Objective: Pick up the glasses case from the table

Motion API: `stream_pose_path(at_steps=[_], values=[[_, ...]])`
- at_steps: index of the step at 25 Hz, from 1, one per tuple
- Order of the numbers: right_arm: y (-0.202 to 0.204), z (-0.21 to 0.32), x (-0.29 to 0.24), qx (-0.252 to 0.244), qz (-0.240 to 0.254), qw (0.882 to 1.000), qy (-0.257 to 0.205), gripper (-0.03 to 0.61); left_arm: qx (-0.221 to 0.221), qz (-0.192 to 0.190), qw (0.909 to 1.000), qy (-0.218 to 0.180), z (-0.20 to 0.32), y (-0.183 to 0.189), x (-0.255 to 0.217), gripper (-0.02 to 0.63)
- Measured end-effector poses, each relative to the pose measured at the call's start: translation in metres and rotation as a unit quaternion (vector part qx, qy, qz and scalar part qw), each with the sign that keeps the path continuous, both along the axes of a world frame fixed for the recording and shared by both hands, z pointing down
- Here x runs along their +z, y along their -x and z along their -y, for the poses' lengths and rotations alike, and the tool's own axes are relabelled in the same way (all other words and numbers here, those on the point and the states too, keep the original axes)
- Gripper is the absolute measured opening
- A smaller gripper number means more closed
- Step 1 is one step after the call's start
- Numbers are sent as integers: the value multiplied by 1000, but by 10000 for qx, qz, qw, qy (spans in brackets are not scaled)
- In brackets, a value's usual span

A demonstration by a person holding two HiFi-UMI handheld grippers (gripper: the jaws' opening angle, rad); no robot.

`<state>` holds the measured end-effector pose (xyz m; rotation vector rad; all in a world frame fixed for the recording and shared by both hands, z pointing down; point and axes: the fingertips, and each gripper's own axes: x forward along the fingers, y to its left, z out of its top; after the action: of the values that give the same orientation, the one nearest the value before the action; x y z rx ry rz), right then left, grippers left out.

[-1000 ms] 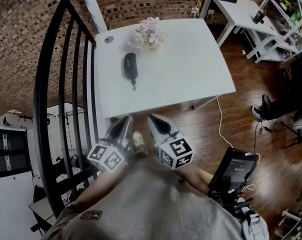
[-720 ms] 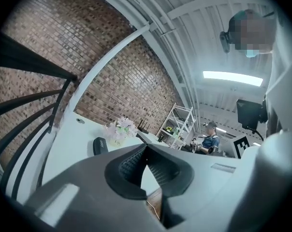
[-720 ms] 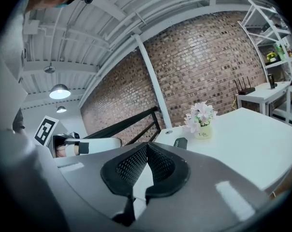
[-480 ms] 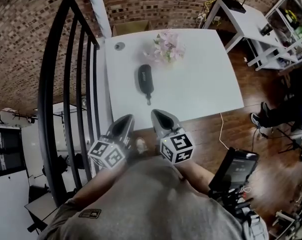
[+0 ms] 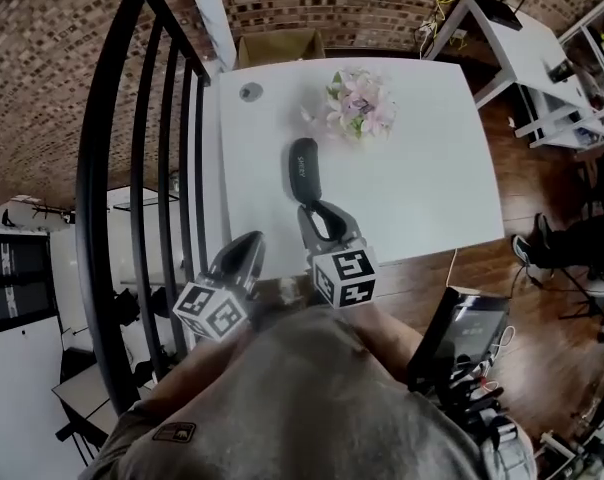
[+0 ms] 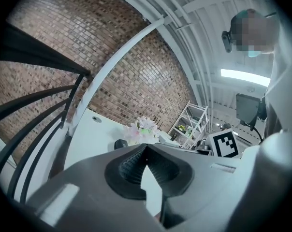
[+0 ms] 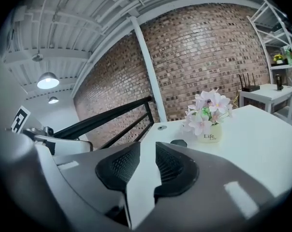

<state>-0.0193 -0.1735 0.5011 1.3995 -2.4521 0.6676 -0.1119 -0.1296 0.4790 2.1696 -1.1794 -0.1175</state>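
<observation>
My right gripper (image 5: pixel 318 211) is parting its jaws, only a narrow gap so far, nothing between them; my left gripper (image 5: pixel 250 241) hangs beside it, jaws pressed together, empty; just beyond the right tips lies the glasses case (image 5: pixel 303 167), flat on the white table (image 5: pixel 432 178), short of the flowers (image 5: pixel 360 103); nothing is picked up yet, so closing and lifting remain; a second ago both grippers were over the floor, the case well ahead; now the right one has crossed the table's near edge.
</observation>
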Motion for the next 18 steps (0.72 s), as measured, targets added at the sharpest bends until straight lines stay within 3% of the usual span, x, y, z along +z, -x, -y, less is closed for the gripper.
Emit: stream_pose_path(at_steps=[9,18], values=[[7,66,46,23,-517,9980,373,288,-219,61,9993,295,34,19,20,0],[5,101,106,137,-1198,9883,929,413,-475,137,9972,556,47,38,37,0]])
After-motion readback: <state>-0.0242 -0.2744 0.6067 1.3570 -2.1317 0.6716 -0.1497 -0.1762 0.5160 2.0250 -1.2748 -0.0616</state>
